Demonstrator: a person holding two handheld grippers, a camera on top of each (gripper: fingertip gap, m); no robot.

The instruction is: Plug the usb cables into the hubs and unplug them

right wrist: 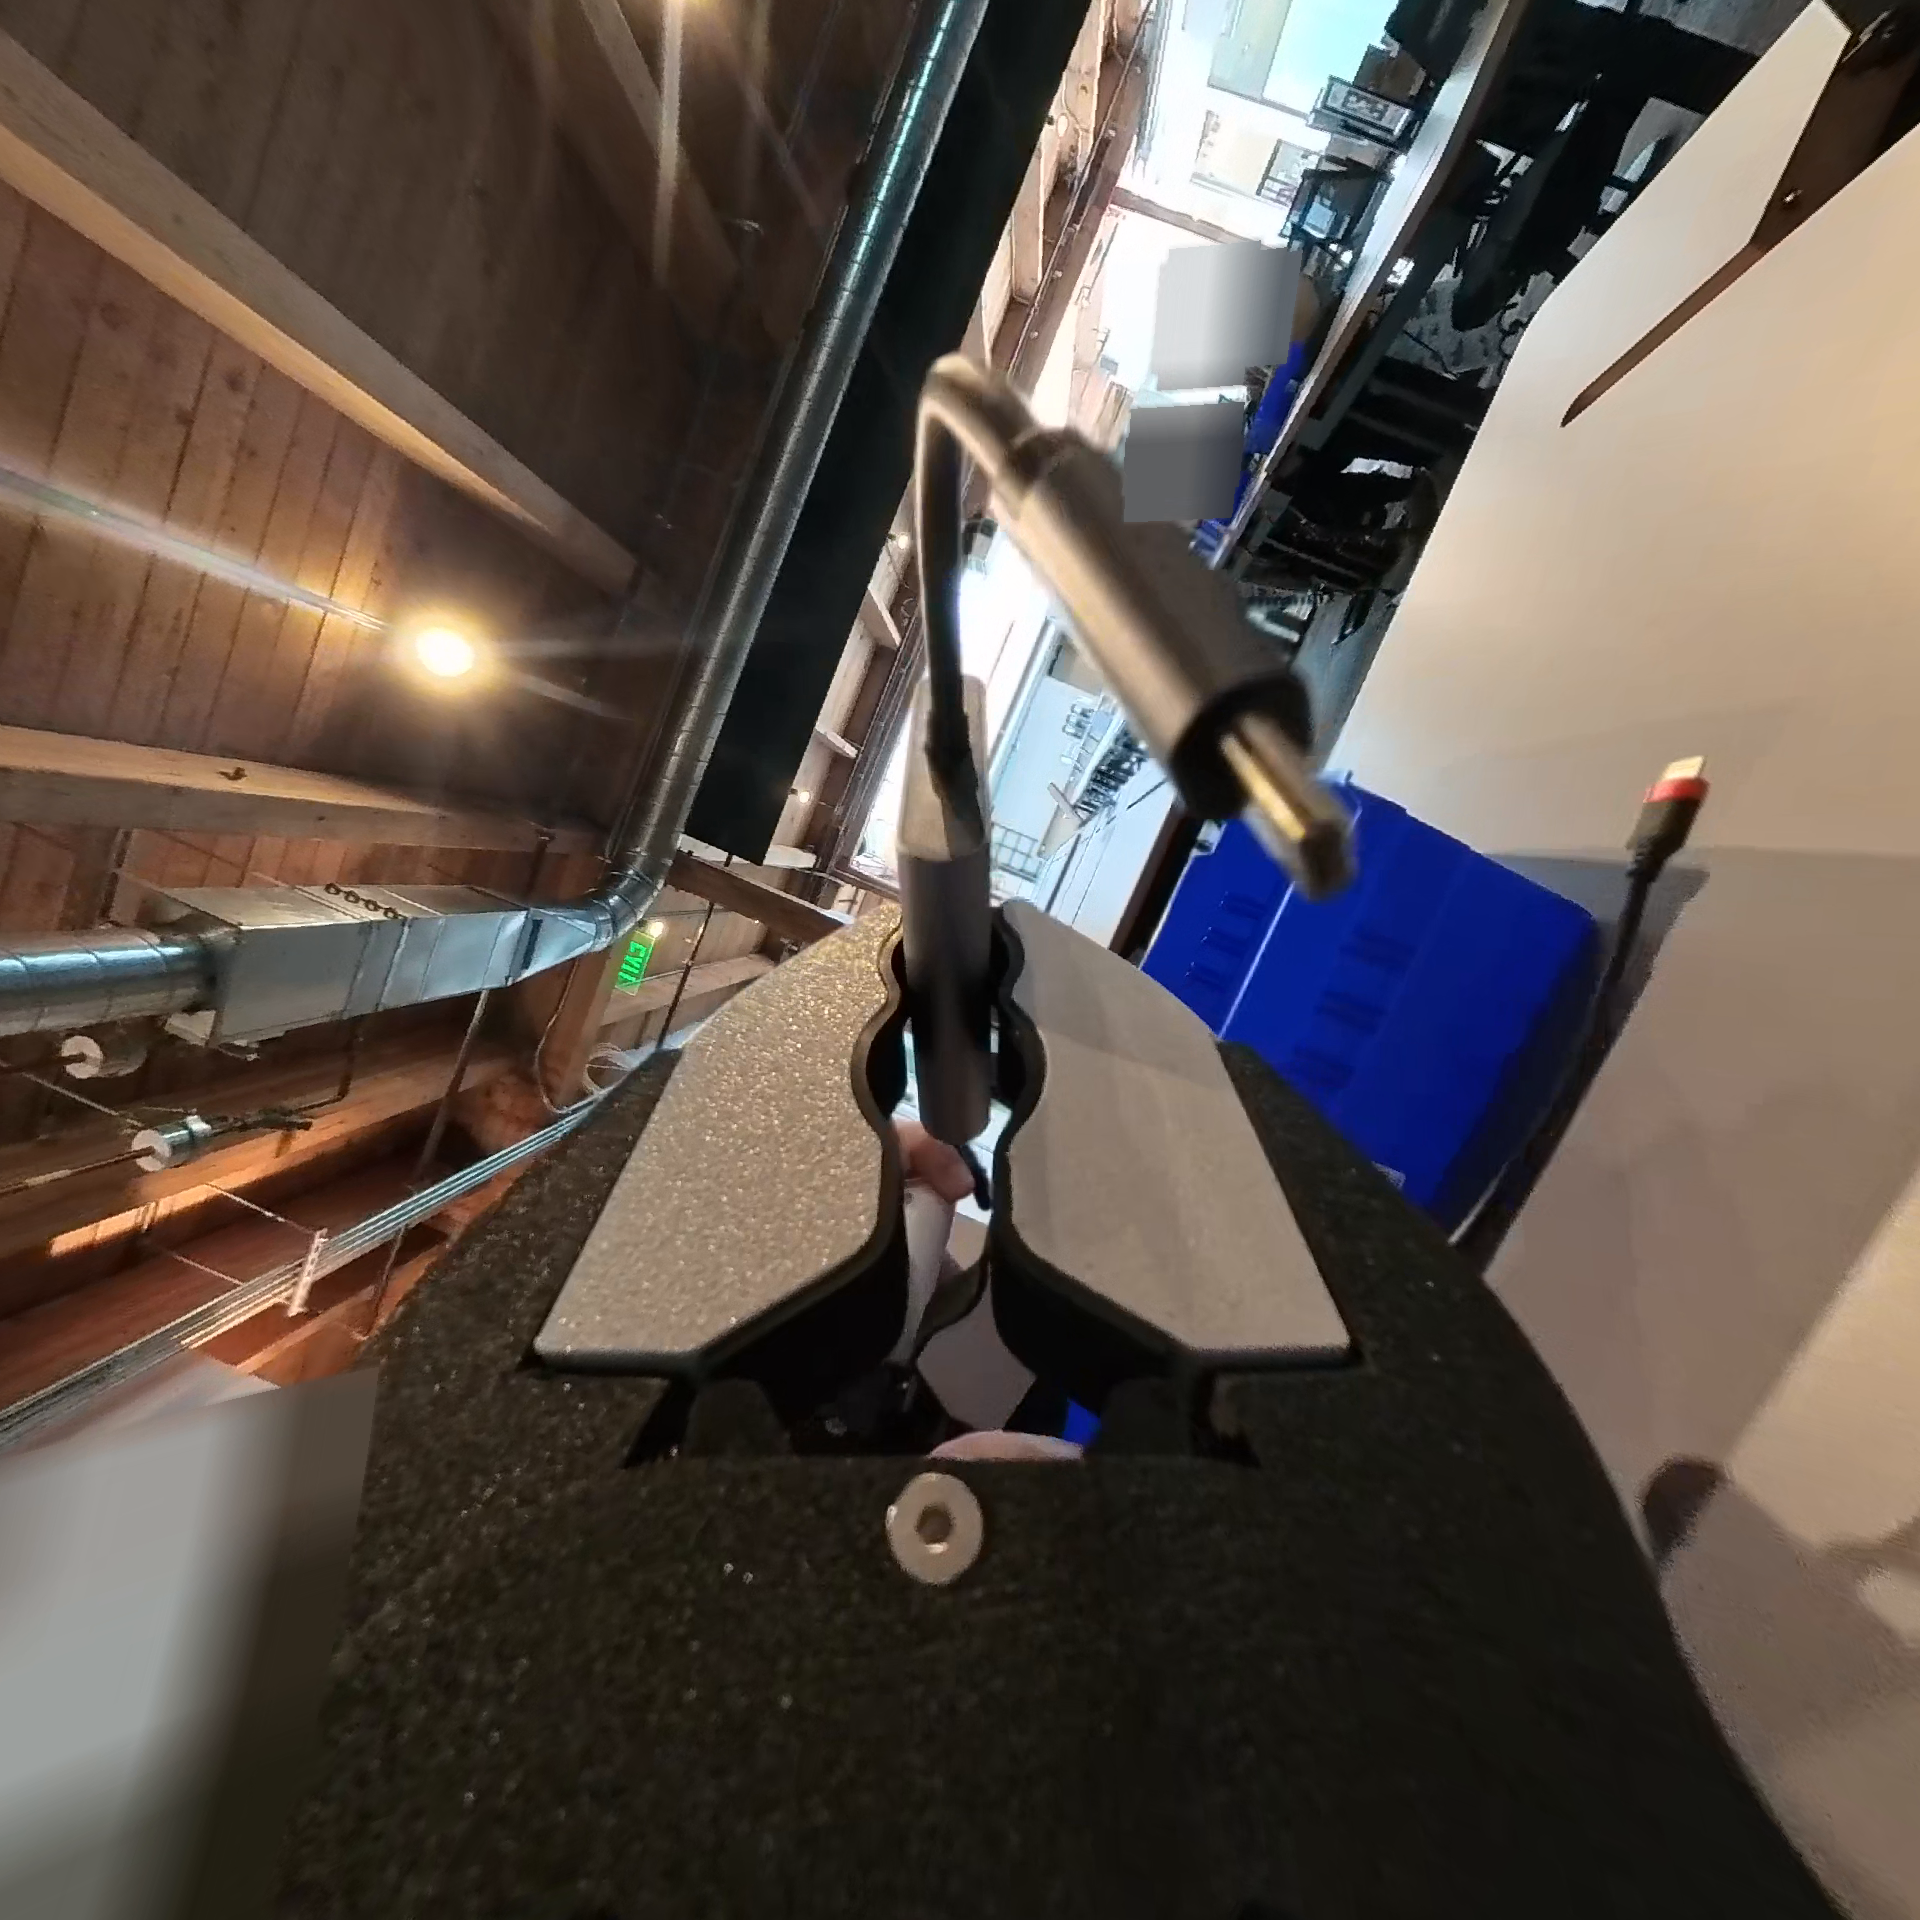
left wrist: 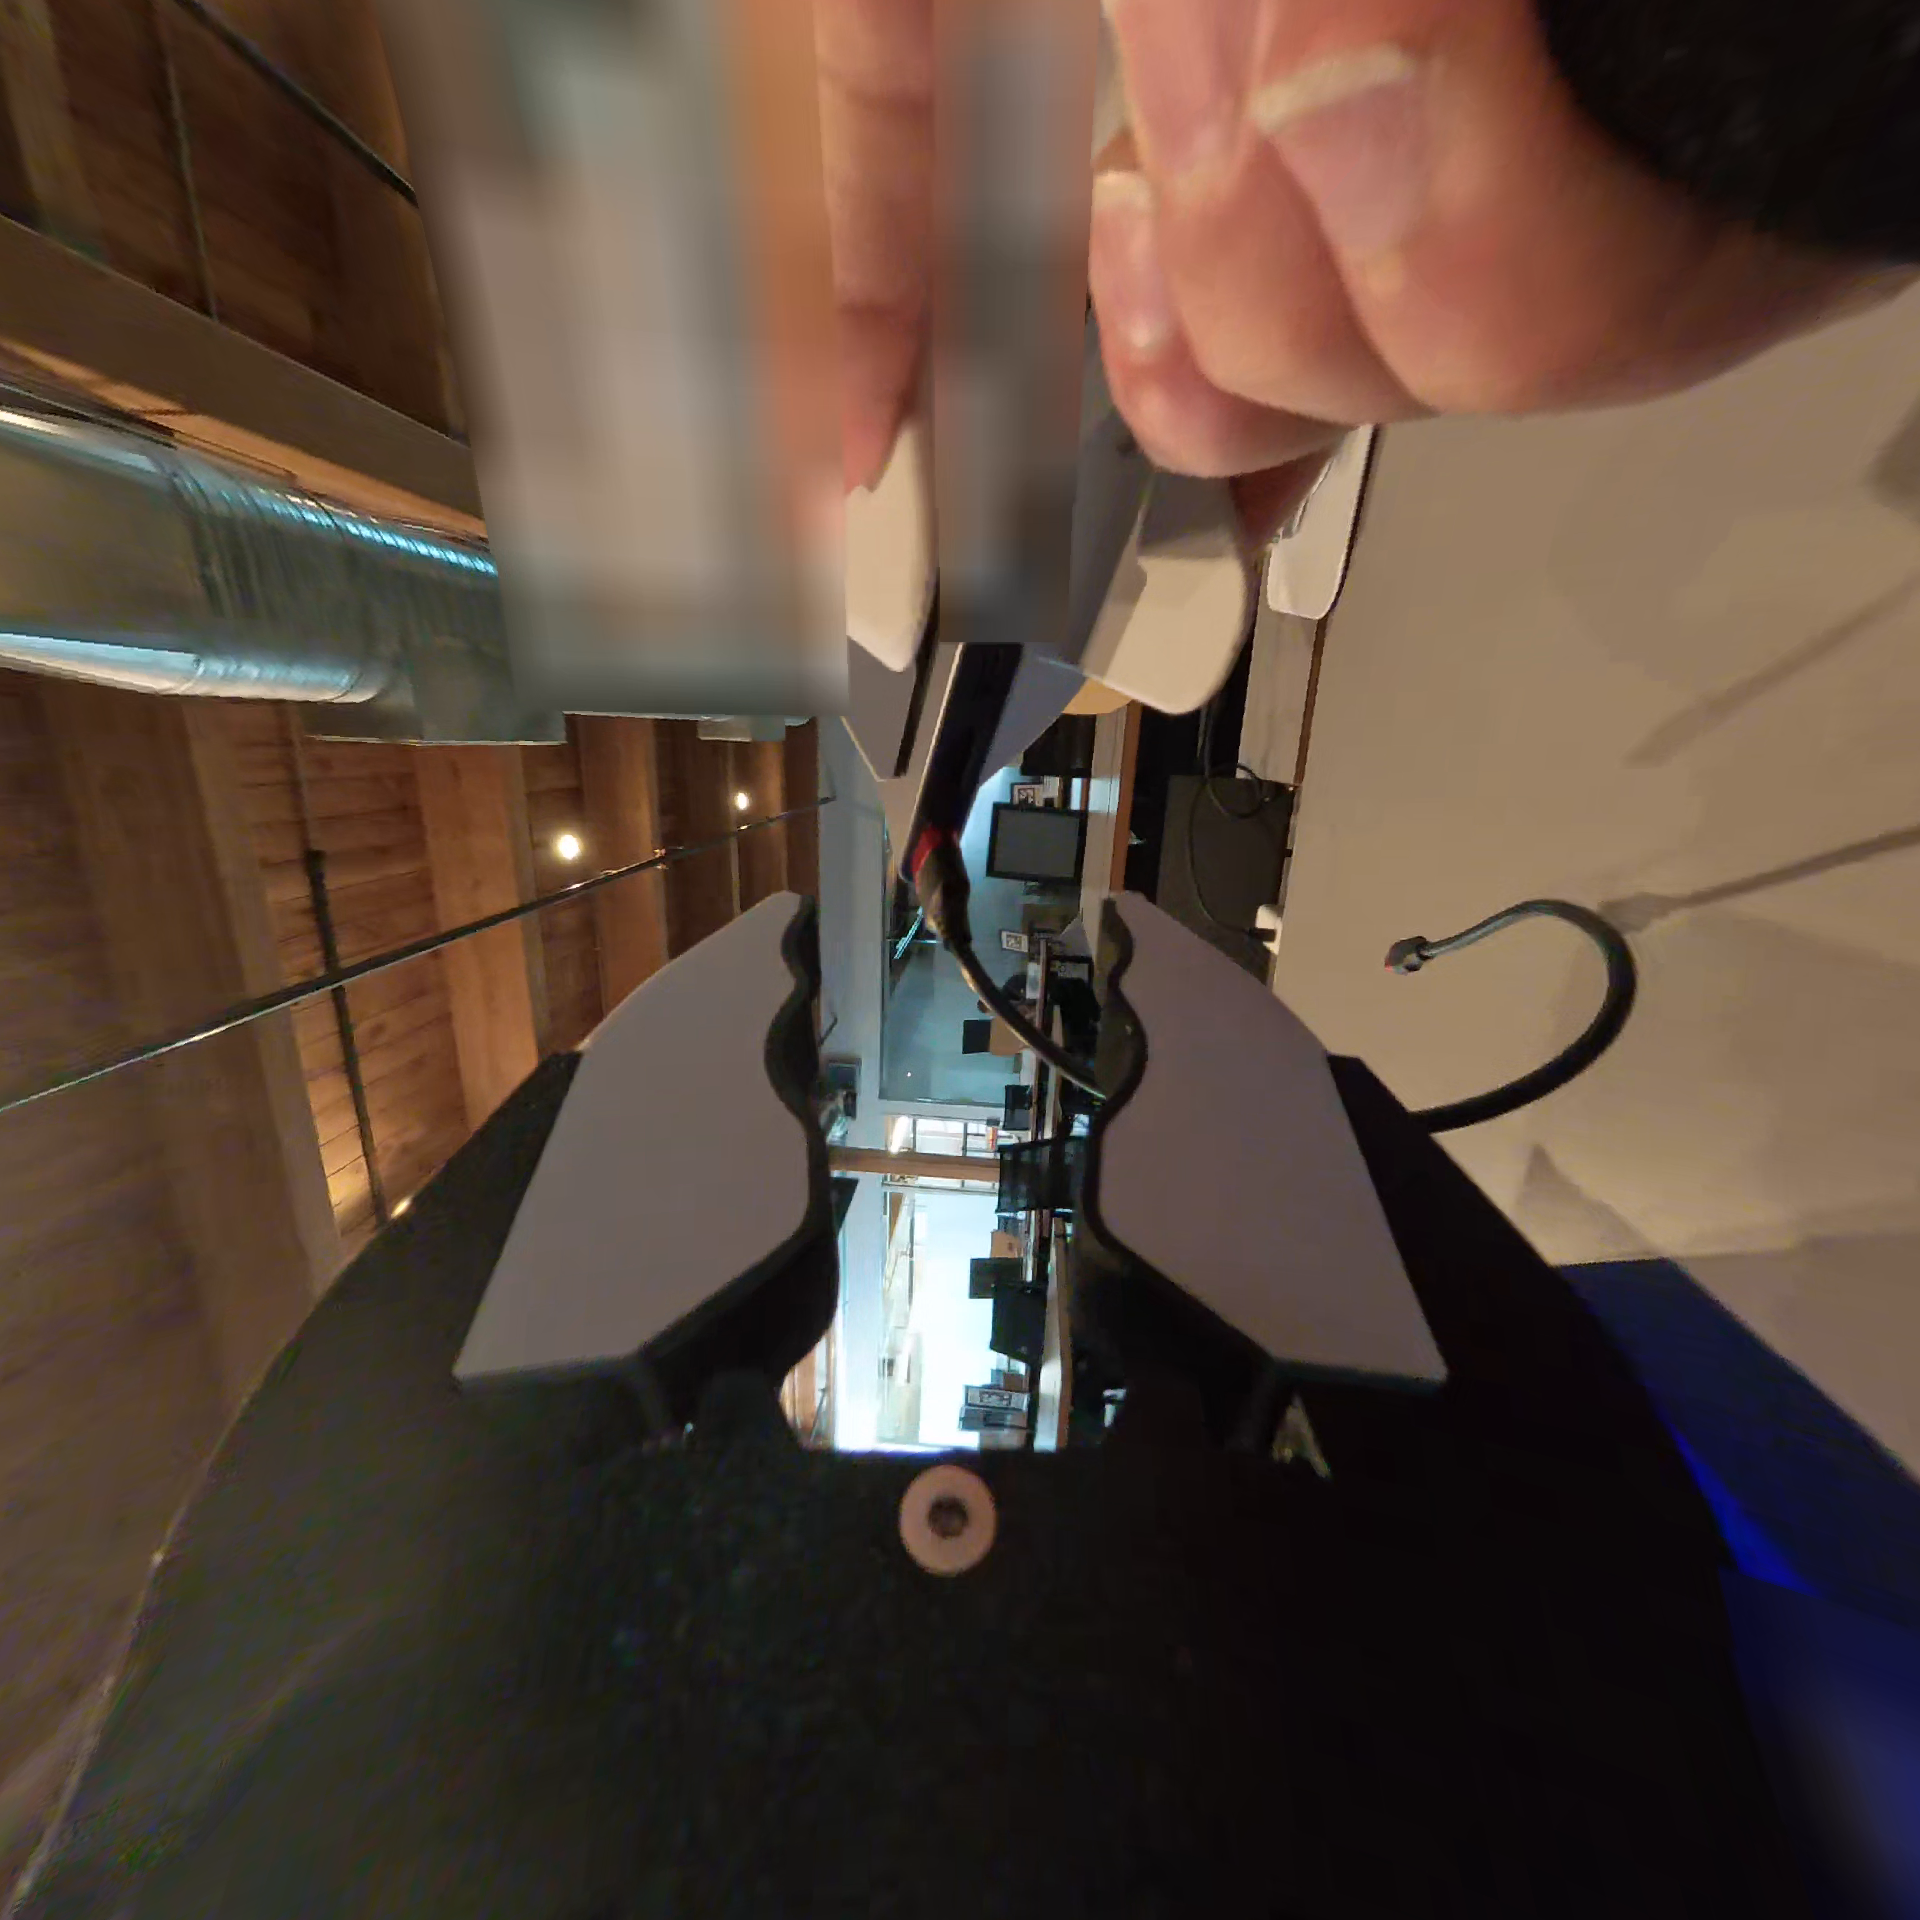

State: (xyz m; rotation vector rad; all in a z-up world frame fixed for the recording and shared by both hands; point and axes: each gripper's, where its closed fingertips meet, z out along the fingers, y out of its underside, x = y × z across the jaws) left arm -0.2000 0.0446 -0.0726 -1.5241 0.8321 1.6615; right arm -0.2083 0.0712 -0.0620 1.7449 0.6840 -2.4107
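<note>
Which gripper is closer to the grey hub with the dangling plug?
Right. The right gripper is clamped on the grey hub itself. The left gripper is open and empty, facing the right one across a gap.

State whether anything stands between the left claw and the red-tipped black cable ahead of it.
Nothing visible does. The left claw is open, and the red-tipped cable hangs right at its fingertips with only open air between.

One glowing sign

A small green lit sign (right wrist: 636, 963) hangs just beside the bend of the silver duct (right wrist: 343, 971), turned sideways. A dark sign (right wrist: 1359, 104) far from the duct is too blurry to read.
</note>
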